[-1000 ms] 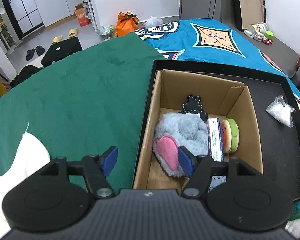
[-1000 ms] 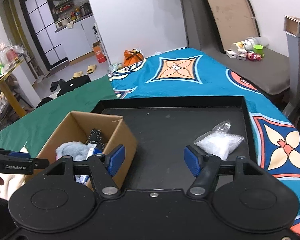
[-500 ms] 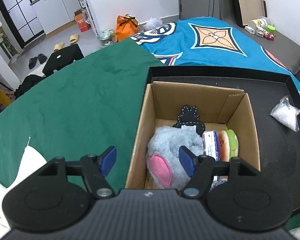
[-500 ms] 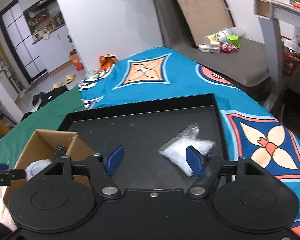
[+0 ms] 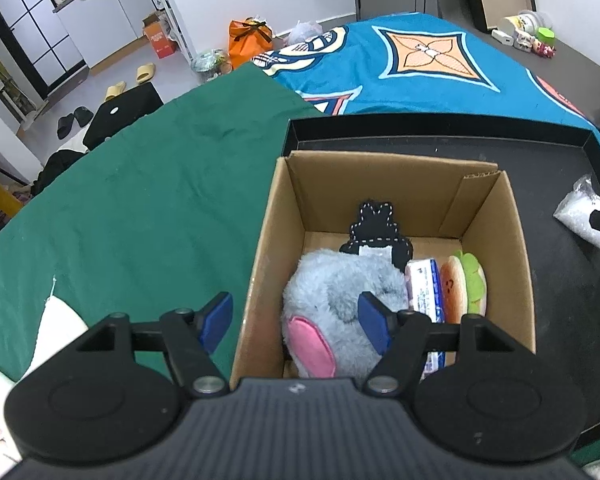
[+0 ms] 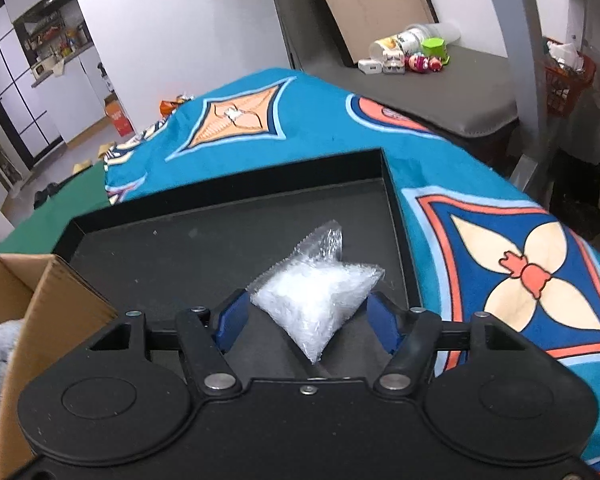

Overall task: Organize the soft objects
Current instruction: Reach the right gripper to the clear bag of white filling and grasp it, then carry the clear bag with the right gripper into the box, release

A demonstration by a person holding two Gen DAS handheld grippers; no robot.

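A cardboard box (image 5: 380,184) stands on the left of a black tray (image 5: 560,280). It holds a grey plush with a pink ear (image 5: 332,288), a black stitched felt piece (image 5: 374,224), a tissue pack (image 5: 424,284) and a burger plush (image 5: 464,284). My left gripper (image 5: 295,314) is open and hovers astride the box's left wall, one finger over the grey plush. A clear bubble-wrap bag (image 6: 316,292) lies on the tray (image 6: 220,248) to the right of the box (image 6: 60,300). My right gripper (image 6: 308,314) is closing with the bag between its fingers; the pads sit at its edges and do not squeeze it.
The tray rests on a blue patterned cloth (image 6: 500,280), with a green cloth (image 5: 140,208) on its left. A white fabric (image 5: 56,328) lies at the near left. Small toys and cups (image 6: 412,56) sit on a grey surface at the back right.
My right gripper has dropped and swung right, from beside the box to around the bubble-wrap bag. My left gripper has drifted slightly, so the box looks nearer and more centred.
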